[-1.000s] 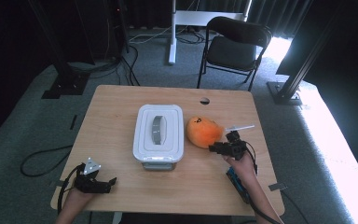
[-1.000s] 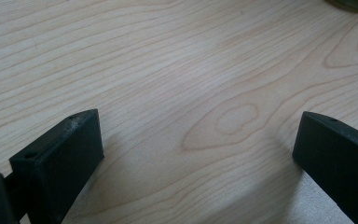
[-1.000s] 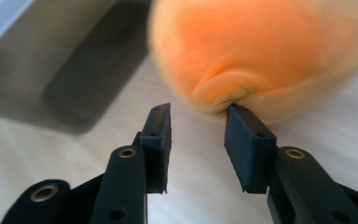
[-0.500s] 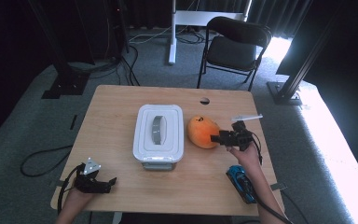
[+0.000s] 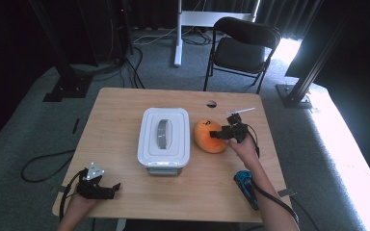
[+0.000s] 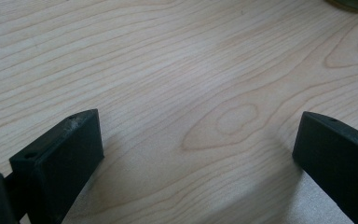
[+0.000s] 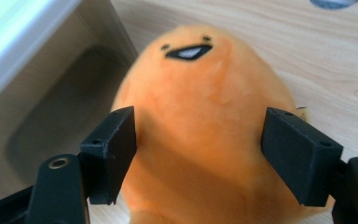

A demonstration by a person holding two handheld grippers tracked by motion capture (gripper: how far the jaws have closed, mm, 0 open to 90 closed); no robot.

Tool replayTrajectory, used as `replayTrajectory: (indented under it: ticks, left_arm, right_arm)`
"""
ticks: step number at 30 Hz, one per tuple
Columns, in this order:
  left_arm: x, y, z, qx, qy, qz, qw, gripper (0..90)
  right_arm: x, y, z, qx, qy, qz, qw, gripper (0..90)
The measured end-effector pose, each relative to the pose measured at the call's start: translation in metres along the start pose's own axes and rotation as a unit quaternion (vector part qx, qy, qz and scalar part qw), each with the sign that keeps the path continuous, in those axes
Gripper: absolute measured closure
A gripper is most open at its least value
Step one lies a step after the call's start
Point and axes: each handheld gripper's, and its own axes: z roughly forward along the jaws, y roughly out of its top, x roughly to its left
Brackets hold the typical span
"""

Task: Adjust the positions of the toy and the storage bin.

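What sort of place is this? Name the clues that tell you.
Probably a lab or studio set up for recording, not a home. Clues: black metal frame legs bolted around a lone wooden table, loose cables on grey carpet, and a folding chair against dark curtains.

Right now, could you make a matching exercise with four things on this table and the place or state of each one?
1. orange plush toy
2. white lidded box
3. left gripper
4. blue tool

A. middle of the table
B. beside the person's right forearm
C. between the right gripper's opening jaws
D. near table corner, open over bare wood

Pairs: 1-C, 2-A, 3-D, 4-B
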Motion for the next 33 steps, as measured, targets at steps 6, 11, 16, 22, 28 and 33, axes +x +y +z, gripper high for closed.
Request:
replayTrajectory:
  ticks: [6,11,16,22,28,33]
  left_arm:
    - [0.000,0.000,0.000,0.000,0.000,0.000,1.0000,2.0]
    - [0.000,0.000,0.000,0.000,0.000,0.000,1.0000,2.0]
    - [0.000,0.000,0.000,0.000,0.000,0.000,1.0000,2.0]
    - [0.000,0.000,0.000,0.000,0.000,0.000,1.0000,2.0]
    - [0.000,0.000,0.000,0.000,0.000,0.000,1.0000,2.0]
    - [0.000,0.000,0.000,0.000,0.000,0.000,1.0000,2.0]
  right_arm:
    - [0.009,-0.007,0.014,0.019,-0.014,-0.022,0.9995,26.7]
    - [0.019,-0.012,0.019,0.013,-0.043,-0.048,0.9978,41.2]
    - [0.029,-0.015,0.018,0.016,-0.064,-0.061,0.9960,63.8]
    - [0.027,-0.009,0.002,-0.007,-0.070,-0.038,0.9968,70.9]
    - [0.007,-0.003,-0.024,-0.040,-0.090,-0.001,0.9952,71.6]
    - [-0.018,0.000,-0.047,-0.059,-0.140,0.038,0.9877,71.6]
